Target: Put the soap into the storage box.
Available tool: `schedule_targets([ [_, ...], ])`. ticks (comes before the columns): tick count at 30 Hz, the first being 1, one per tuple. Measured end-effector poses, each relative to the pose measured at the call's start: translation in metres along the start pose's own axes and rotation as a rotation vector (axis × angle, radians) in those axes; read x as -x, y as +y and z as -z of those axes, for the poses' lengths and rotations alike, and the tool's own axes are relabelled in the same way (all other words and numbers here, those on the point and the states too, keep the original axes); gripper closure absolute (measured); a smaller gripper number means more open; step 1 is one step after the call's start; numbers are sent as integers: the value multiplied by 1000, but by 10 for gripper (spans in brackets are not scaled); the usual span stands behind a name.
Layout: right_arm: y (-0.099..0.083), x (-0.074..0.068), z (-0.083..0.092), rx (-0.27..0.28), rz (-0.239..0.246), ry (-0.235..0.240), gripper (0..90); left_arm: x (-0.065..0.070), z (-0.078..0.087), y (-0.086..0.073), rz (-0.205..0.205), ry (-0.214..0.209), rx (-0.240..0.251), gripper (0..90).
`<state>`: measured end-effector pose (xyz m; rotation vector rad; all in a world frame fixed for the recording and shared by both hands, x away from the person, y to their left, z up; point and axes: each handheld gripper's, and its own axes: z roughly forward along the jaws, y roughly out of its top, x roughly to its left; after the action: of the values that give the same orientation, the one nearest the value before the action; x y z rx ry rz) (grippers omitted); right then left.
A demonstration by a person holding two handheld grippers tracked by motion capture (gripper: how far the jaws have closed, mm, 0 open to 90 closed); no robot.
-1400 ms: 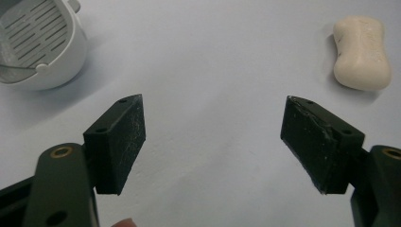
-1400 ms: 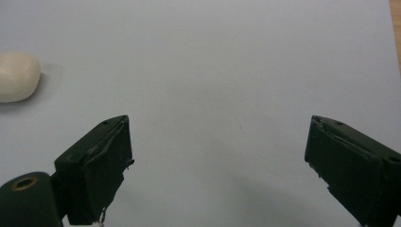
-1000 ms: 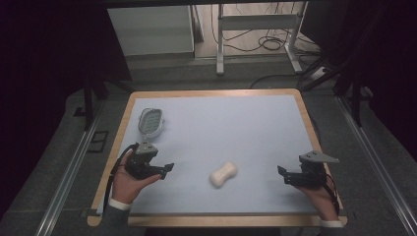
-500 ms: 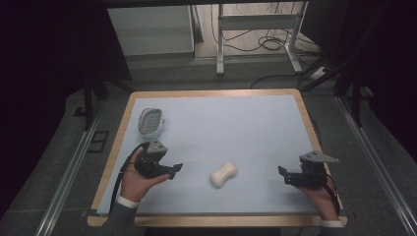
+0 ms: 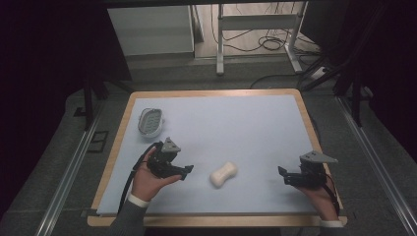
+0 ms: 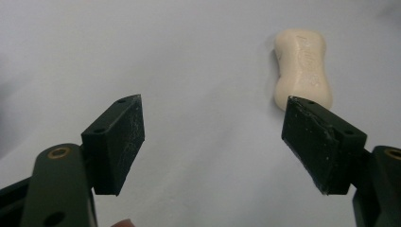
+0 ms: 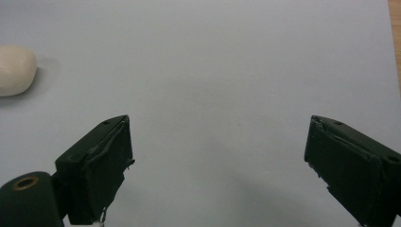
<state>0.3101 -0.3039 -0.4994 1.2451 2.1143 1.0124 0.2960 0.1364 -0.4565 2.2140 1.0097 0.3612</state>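
A wide pale blue mat [image 5: 236, 128] edged by a wooden table rim [image 5: 211, 92] is seen from above, with a person's forearms entering from the near side. Near the far left corner of the mat an oval soap dish [image 5: 150, 121] is set down, well apart from the rest. Toward the near middle of the mat a cream bar of soap [image 5: 223, 173] is laid flat, waisted at its centre, its long axis running diagonally from the near left to the far right in the high view.

The left gripper [image 5: 186, 170] is held just beside the bar, on its left, with its jaws pointed toward it; the right gripper [image 5: 282, 174] is kept well apart on the other side, also pointed inward. The left hand is therefore judged the nearer one, and the reach is taken to be its work.

In the left gripper view the soap [image 6: 302, 68] is found ahead and off to the right, its near end just beyond the right-hand pad [image 6: 321, 144], its length lying roughly along the line of sight. The jaws are spread wide with nothing between them. A shift toward that side would be needed before the bar could be straddled across its narrow waist.

In the right gripper view the soap [image 7: 15, 70] is glimpsed at the left edge, and the jaws are likewise spread wide and bare.
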Motion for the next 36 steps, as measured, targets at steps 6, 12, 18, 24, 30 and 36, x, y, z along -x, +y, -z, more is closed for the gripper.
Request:
schedule_targets([
  [6, 0, 0, 0, -2, 1, -4, 83, 14, -14, 8, -34, -27, -30, 222],
  [12, -1, 0, -2, -9, 7, -6, 83, 26, -29, 15, -53, -55, -56, 223],
  [18, -1, 1, -1, -8, 3, -9, 83, 36, -37, 18, -68, -81, -72, 225],
  [24, -1, 0, -1, -5, 6, -7, 83, 44, -47, 24, -78, -98, -90, 232],
  [30, -2, 1, -1, -8, 3, -10, 84, 54, -58, 32, -86, -112, -110, 235],
  [36, -2, 2, -1, -5, 2, -10, 83, 62, -69, 39, -95, -127, -136, 258],
])
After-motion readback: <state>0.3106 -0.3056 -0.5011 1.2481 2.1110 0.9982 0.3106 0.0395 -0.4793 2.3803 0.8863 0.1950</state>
